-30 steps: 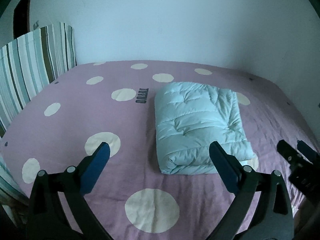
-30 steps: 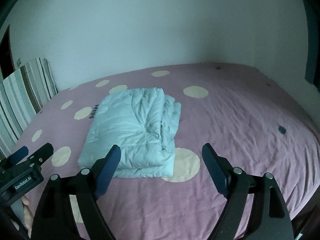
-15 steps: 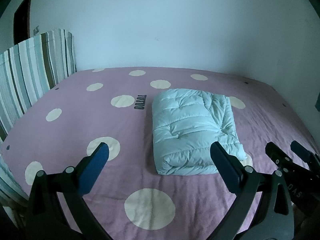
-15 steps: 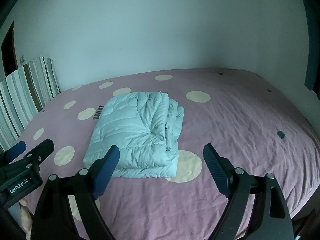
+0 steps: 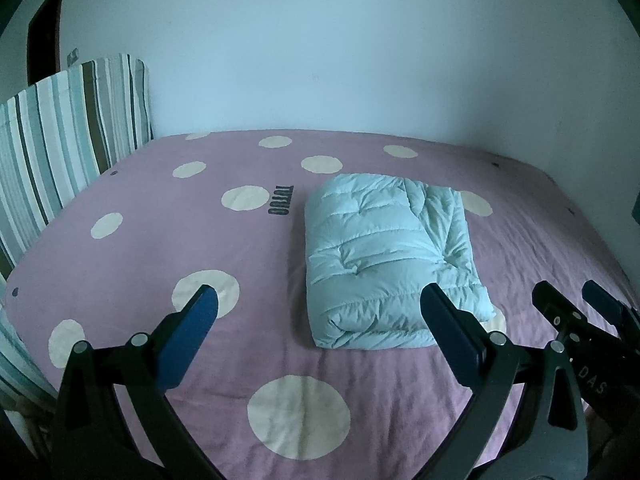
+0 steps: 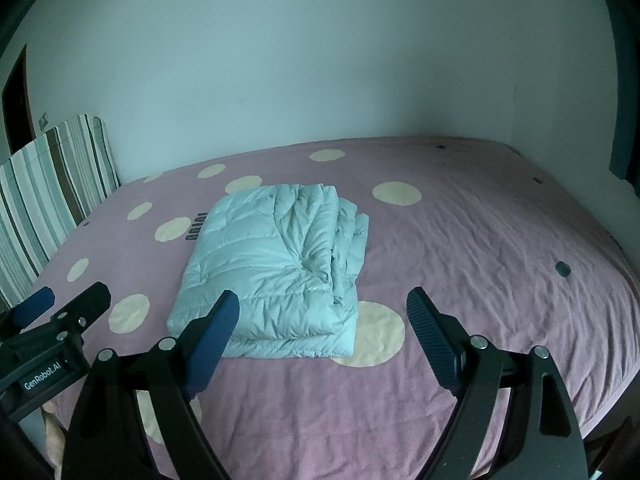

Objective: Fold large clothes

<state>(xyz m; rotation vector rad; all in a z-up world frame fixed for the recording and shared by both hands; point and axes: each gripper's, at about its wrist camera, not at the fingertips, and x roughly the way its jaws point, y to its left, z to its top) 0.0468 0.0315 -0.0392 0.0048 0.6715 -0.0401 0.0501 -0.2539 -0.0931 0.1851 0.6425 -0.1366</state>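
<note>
The bed is wearing a purple sheet with big cream dots and one small dark word printed on it. The folded puffy jacket is showing a pale blue-white colour, with stitched lines running across it. The cushion at the bed's left edge is showing stripes of white, grey-green and brown. The wall is looking plain white. The fingers are showing dark blue pads on black frames.

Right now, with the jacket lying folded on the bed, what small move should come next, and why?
Probably draw both grippers back a little and stop. The pale blue jacket already lies as a compact folded bundle on the pink spotted bed sheet. The left gripper and right gripper hang over the sheet with jaws wide apart, holding nothing.
</note>
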